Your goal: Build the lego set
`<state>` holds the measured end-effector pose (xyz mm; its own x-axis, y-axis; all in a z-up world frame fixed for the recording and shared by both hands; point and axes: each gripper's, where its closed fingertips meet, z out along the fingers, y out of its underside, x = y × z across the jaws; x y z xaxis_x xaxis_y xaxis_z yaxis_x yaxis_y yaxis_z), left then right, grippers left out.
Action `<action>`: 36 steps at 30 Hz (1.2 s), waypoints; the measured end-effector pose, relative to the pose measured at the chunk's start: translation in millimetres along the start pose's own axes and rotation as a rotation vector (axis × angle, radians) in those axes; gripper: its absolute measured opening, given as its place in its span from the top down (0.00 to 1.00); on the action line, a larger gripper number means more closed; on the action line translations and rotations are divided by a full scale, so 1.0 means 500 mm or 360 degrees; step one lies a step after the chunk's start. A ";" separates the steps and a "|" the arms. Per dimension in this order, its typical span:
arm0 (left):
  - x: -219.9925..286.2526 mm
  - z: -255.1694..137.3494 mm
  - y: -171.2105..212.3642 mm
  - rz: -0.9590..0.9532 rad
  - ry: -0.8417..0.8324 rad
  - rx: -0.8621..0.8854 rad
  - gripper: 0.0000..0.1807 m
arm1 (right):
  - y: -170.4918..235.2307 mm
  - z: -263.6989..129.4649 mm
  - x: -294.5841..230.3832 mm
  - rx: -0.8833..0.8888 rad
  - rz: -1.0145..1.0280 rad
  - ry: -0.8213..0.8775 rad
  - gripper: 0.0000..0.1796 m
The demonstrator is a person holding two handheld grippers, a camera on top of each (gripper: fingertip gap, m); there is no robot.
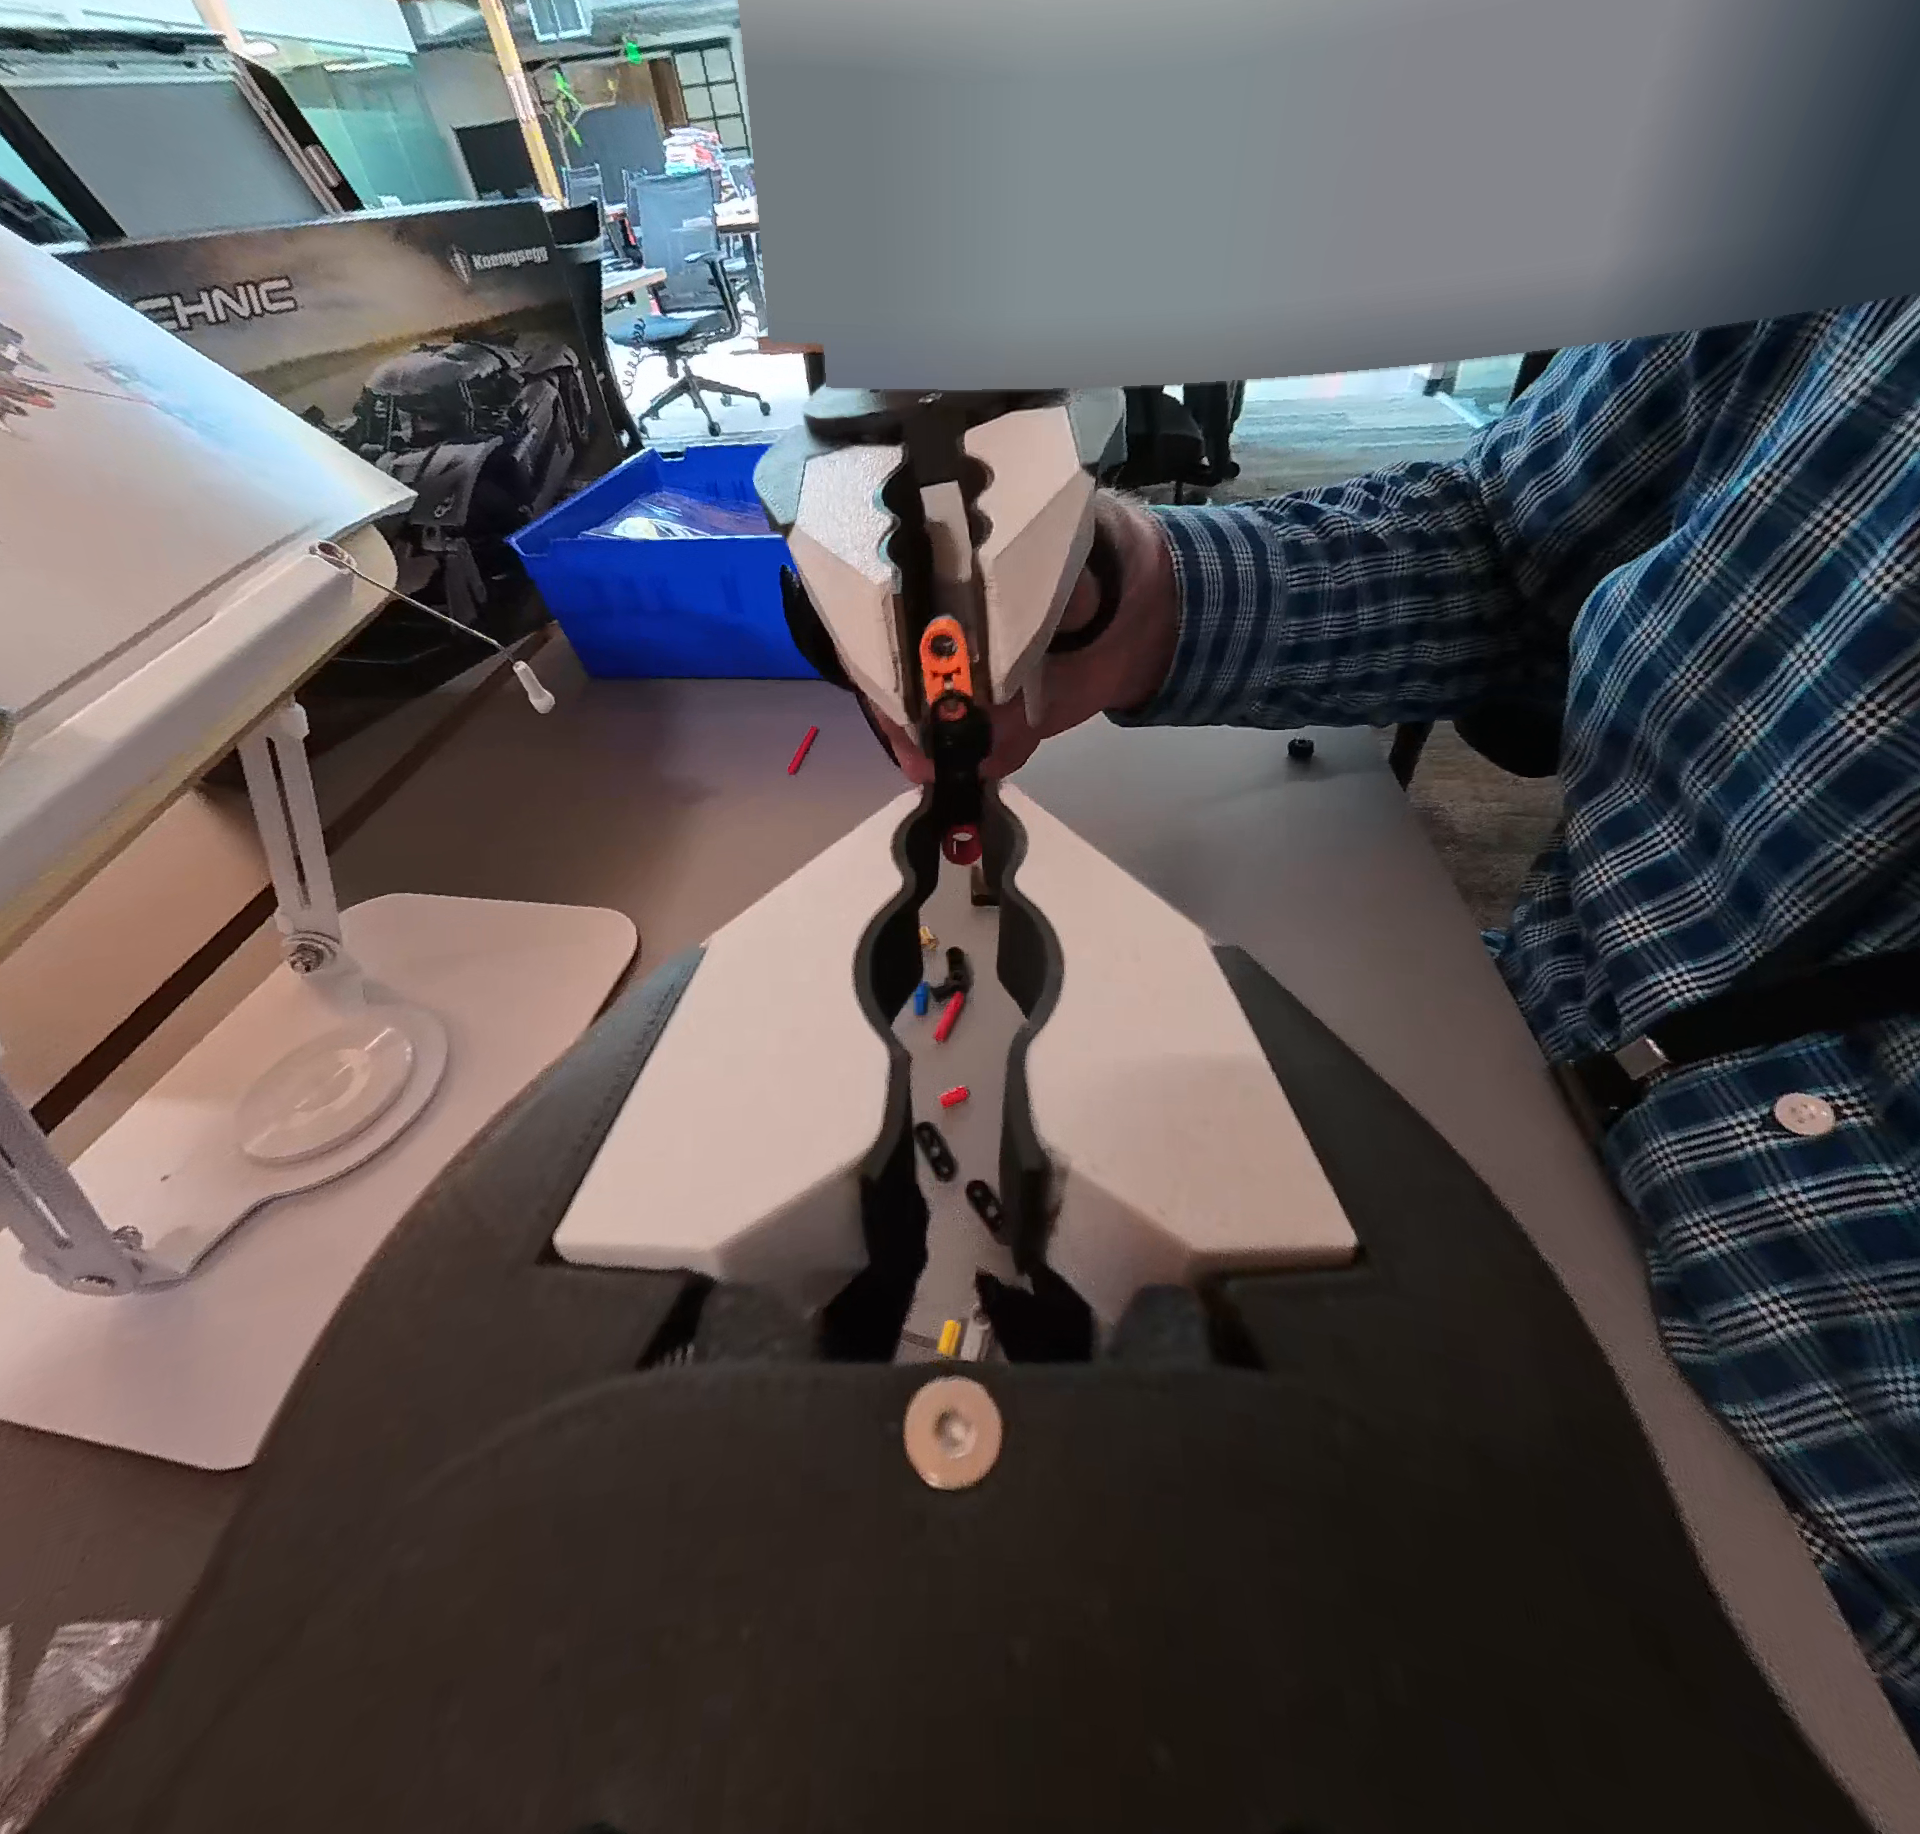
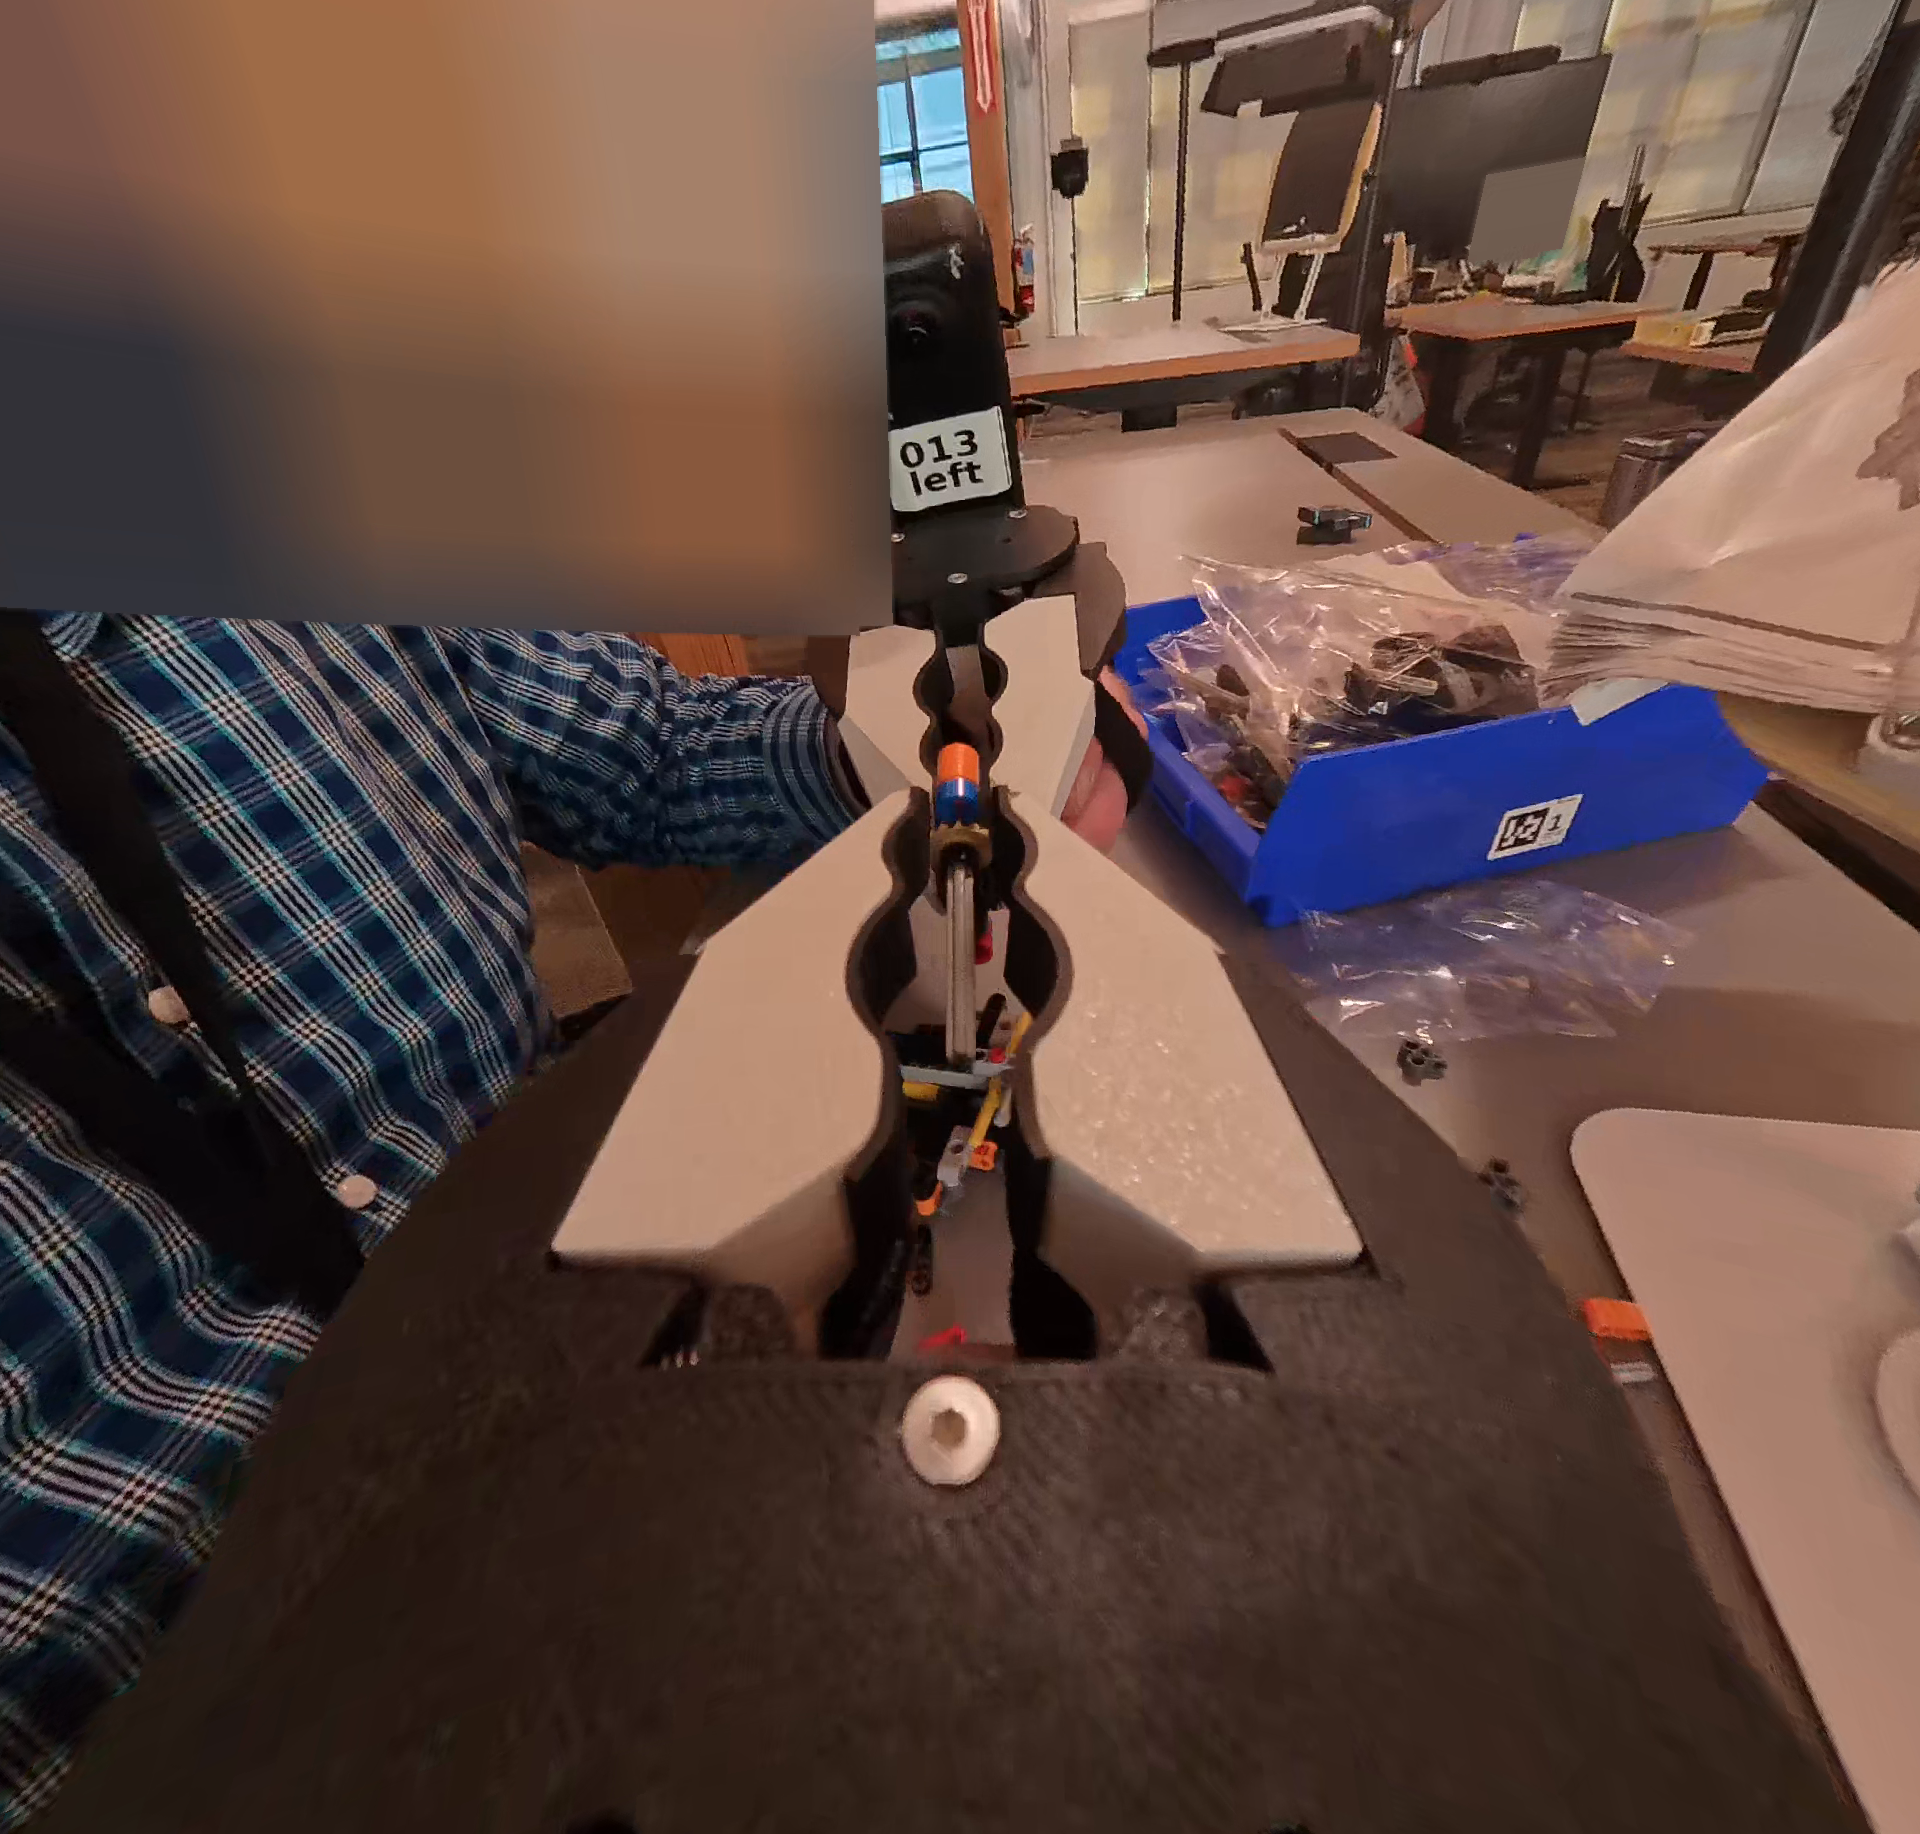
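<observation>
Left wrist view looks along the left gripper [image 1: 951, 797], whose white fingers [image 1: 790, 1005] are drawn nearly together at the tips, pinching the lower black end of a small lego assembly [image 1: 948, 719]. That assembly is a black beam topped by an orange piece, with a red bush just beside the fingertips. The right gripper [image 1: 940, 672] faces it from the far side, its jaws closed onto the orange end, so the piece is held in the air between both tools above the grey worktop [image 1: 644, 797]. Loose lego pins [image 1: 948, 1015] in red, blue and black lie on the worktop below, seen through the finger gap, and a lone red pin [image 1: 802, 749] lies farther off. A blue bin [image 1: 665, 600] stands behind, beside a white book stand [image 1: 343, 963] holding the instruction pages. From the right wrist view, the right gripper [image 2: 961, 813] is closed on a grey axle with orange, blue and tan parts [image 2: 956, 797], and the left gripper [image 2: 961, 735] meets it tip to tip. The blue bin [image 2: 1455, 808] holds clear bags of parts [image 2: 1351, 662]. A person's plaid sleeve [image 2: 644, 735] reaches in behind.
</observation>
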<state>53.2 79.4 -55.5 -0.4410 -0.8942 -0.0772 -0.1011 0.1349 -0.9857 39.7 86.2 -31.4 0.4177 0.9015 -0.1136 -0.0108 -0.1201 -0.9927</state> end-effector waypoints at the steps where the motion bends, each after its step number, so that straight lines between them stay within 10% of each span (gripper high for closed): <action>1: 0.002 0.001 -0.001 0.0029 -0.0006 -0.0009 0.97 | -0.001 0.000 -0.002 -0.0005 -0.0014 -0.0002 0.96; 36: -0.014 -0.006 -0.034 0.0142 -0.0189 0.0192 0.97 | -0.051 0.002 0.017 0.0440 0.0246 0.0200 0.98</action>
<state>55.1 84.5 -37.6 -0.3341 -0.9261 -0.1752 0.0447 0.1701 -0.9844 42.8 97.3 -7.0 0.5002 0.8211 -0.2750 -0.3216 -0.1187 -0.9394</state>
